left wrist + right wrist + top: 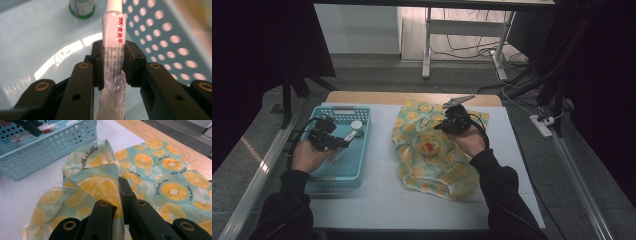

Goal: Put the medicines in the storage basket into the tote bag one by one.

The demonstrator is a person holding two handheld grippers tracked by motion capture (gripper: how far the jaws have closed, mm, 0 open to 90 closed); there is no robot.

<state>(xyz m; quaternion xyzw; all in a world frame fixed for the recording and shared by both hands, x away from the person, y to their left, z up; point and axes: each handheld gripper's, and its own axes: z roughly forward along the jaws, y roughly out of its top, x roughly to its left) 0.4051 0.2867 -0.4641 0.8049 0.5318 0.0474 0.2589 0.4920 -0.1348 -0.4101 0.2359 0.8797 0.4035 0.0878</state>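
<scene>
A white ointment tube with red lettering stands between the jaws of my left gripper, which is shut on its middle. In the high view that left gripper holds the tube a little above the floor of the light blue basket. My right gripper is shut on a raised fold of a teal cloth bag printed with orange slices. The bag lies on the white mat at the middle, with the right gripper at its far end.
A small white jar with a green rim stands in the basket beyond the tube, also the jar from above. The basket's perforated wall is to the tube's right. The wooden table edge runs along the far side.
</scene>
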